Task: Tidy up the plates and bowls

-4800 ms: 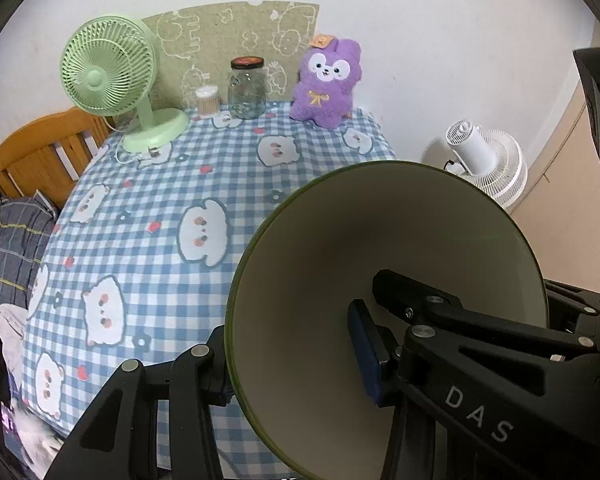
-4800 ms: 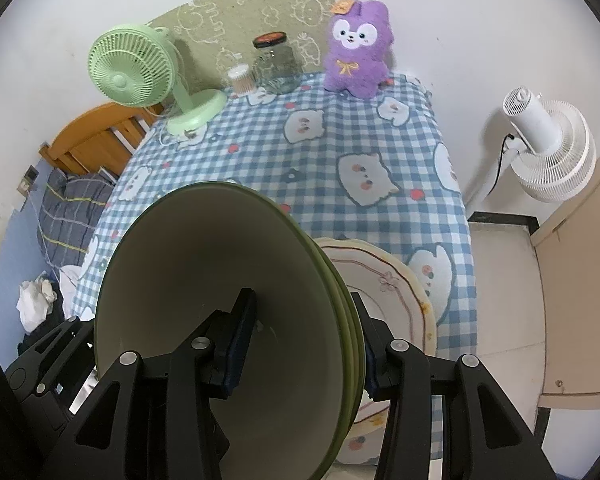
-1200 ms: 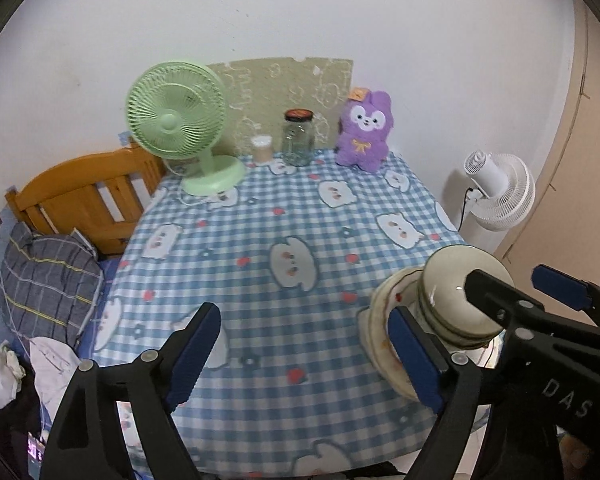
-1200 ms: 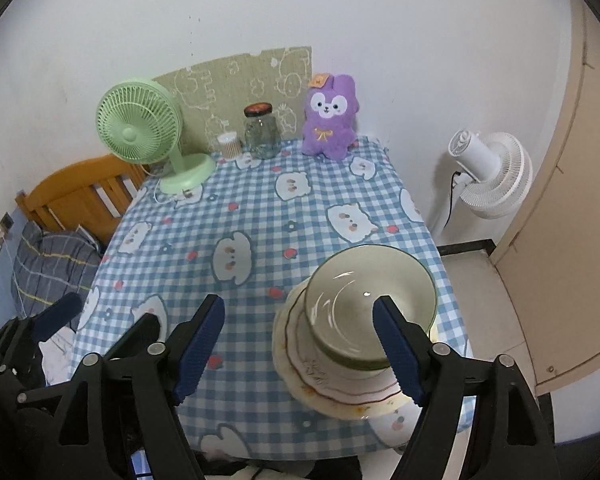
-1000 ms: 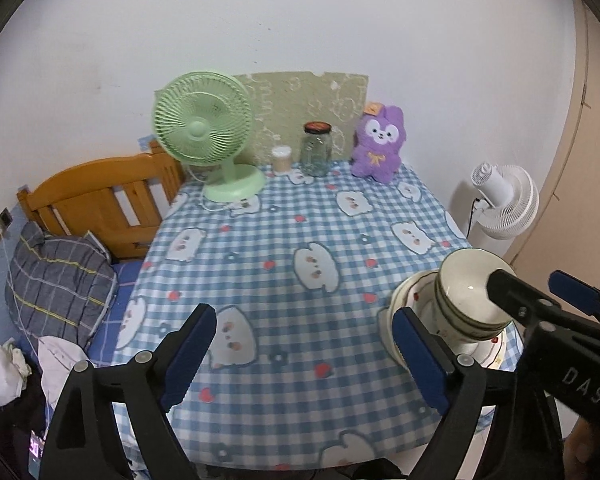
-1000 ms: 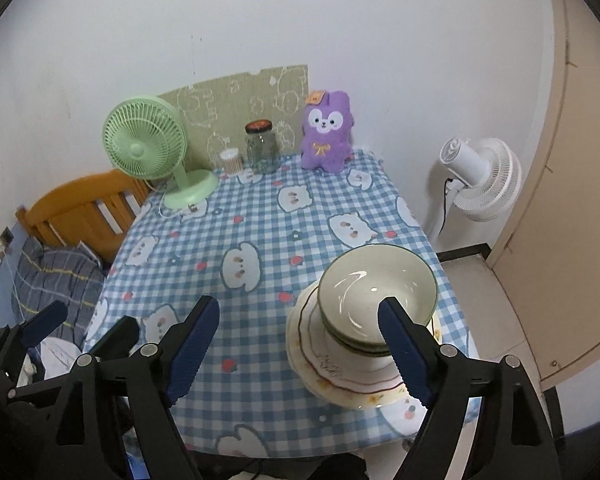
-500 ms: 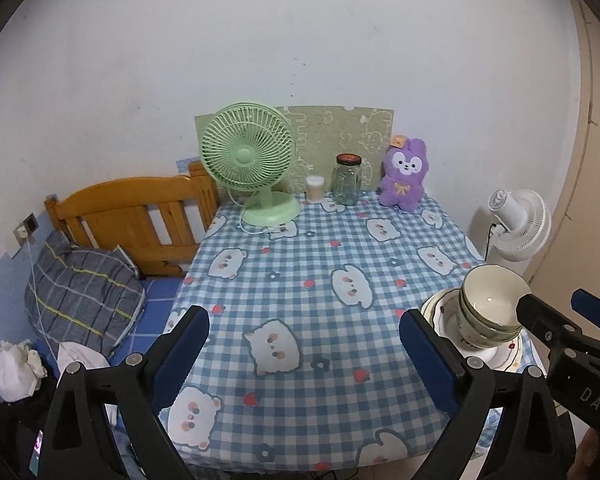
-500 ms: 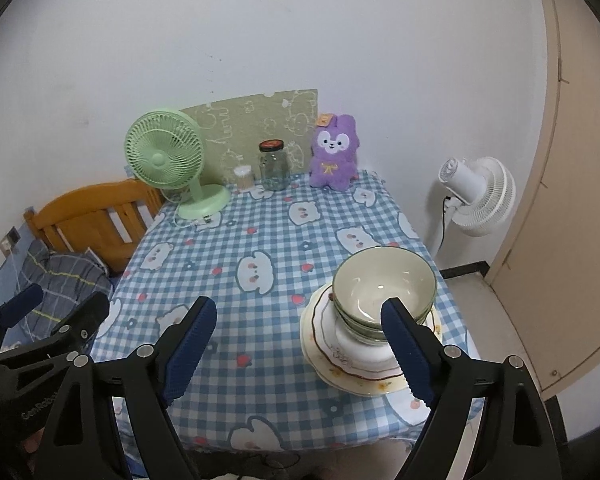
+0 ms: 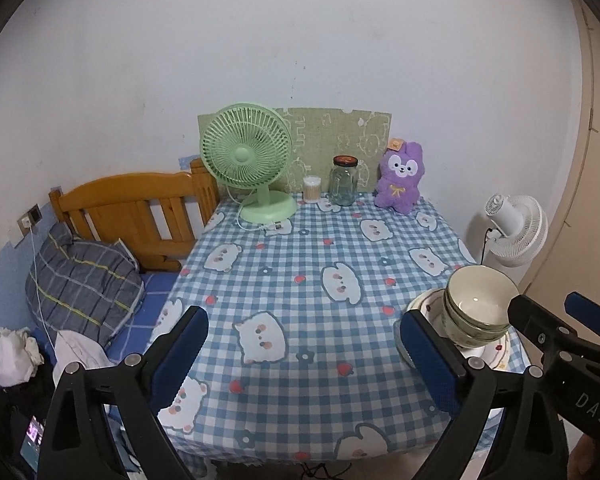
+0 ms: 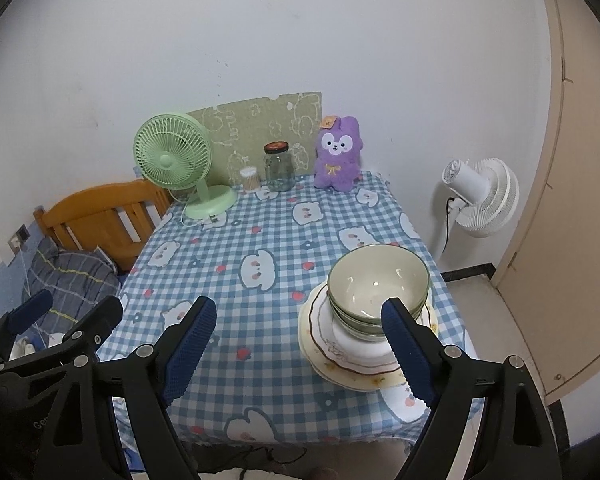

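A stack of green-rimmed cream bowls [image 10: 376, 280] sits nested on a stack of patterned plates [image 10: 340, 354] at the front right of the blue checked table [image 10: 260, 248]. The same bowls [image 9: 478, 300] and plates [image 9: 420, 306] show at the right in the left wrist view. My left gripper [image 9: 306, 354] is open and empty, held back from the table's front edge. My right gripper [image 10: 300, 348] is open and empty, above and in front of the table, its right finger [image 10: 404, 344] overlapping the plates in view.
At the table's back stand a green desk fan [image 10: 176, 164], a glass jar [image 10: 278, 168], a small cotton-swab pot [image 10: 249, 178] and a purple plush rabbit [image 10: 338, 154]. A white floor fan [image 10: 482, 196] stands right of the table. A wooden bed frame [image 9: 136, 208] with a pillow [image 9: 80, 284] lies left.
Earlier each gripper held a bowl. Both bowls now sit stacked on the plates, both grippers are open, and both have drawn back and up from the table.
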